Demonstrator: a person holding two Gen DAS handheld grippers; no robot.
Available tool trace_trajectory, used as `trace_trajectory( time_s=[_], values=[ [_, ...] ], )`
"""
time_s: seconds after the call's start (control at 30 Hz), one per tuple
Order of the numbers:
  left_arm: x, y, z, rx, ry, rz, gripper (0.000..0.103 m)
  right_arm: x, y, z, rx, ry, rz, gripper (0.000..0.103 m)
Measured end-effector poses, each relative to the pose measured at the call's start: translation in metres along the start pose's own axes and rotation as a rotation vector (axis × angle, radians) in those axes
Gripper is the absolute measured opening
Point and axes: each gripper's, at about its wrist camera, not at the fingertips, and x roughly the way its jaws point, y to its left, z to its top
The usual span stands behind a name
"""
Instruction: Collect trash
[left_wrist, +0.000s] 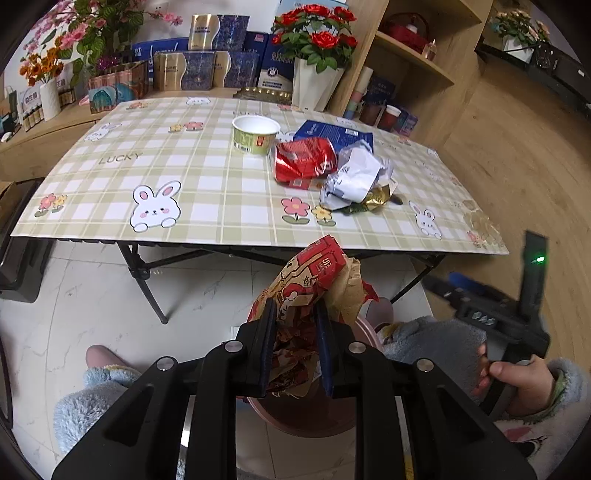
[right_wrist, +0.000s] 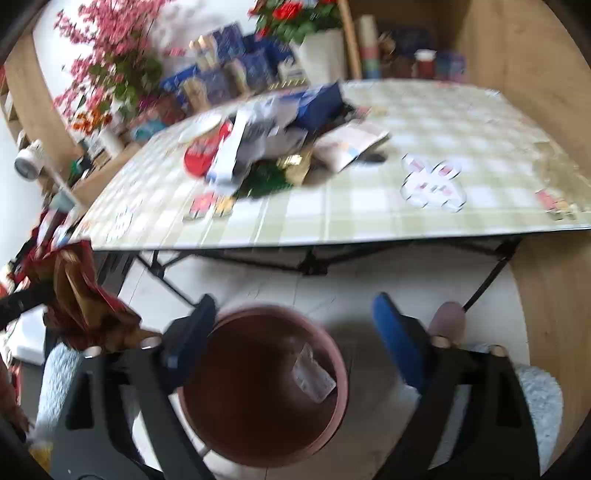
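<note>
My left gripper (left_wrist: 295, 310) is shut on a crumpled red and brown paper bag (left_wrist: 317, 269), held over the pink bin (left_wrist: 306, 421) on the floor in front of the table. The same bag (right_wrist: 81, 295) hangs at the left of the right wrist view. My right gripper (right_wrist: 293, 302) stands wide open above the pink bin (right_wrist: 340, 365), nothing between its fingers. A clear wrapper (right_wrist: 314, 373) lies inside the bin. On the checked table (left_wrist: 184, 177) remain a red crushed pack (left_wrist: 304, 160), a white crumpled bag (left_wrist: 356, 177), a gold wrapper (left_wrist: 376, 199), a blue box (left_wrist: 332, 133) and a paper cup (left_wrist: 255, 134).
The table stands on black folding legs (left_wrist: 147, 280) over a pale tiled floor. A person's fluffy blue sleeves and a hand (left_wrist: 517, 384) flank the bin. Flower vases (left_wrist: 314, 85), boxes and a wooden shelf (left_wrist: 406, 66) line the wall behind the table.
</note>
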Motion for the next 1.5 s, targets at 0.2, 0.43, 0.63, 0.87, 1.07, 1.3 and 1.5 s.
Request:
trace_trajectory(
  time_s=[0.2, 0.43, 0.63, 0.87, 1.07, 1.3, 1.5],
  values=[
    [0.028, -0.005, -0.007, 0.015, 0.043, -0.019, 0.021, -0.003, 0.002, -0.007, 0.021, -0.042, -0.039, 0.096],
    [0.083, -0.01, -0.021, 0.047, 0.132, -0.056, 0.021, -0.003, 0.011, -0.017, -0.019, -0.032, -0.066, 0.097],
    [0.114, 0.0, -0.043, -0.016, 0.22, -0.077, 0.032, -0.006, 0.007, -0.017, -0.017, -0.041, -0.097, 0.097],
    [0.095, 0.021, -0.042, -0.117, 0.115, -0.094, 0.084, 0.002, 0.009, -0.018, -0.016, -0.009, -0.105, 0.097],
    [0.076, 0.04, -0.038, -0.21, 0.03, -0.027, 0.095, 0.007, 0.013, -0.02, -0.037, 0.01, -0.104, 0.097],
    [0.064, 0.053, -0.034, -0.255, -0.027, 0.018, 0.097, 0.006, 0.012, -0.015, -0.049, -0.005, -0.109, 0.097],
    [0.058, 0.053, -0.023, -0.217, -0.045, 0.092, 0.097, 0.006, 0.026, 0.005, -0.176, -0.042, -0.103, 0.097]
  ],
)
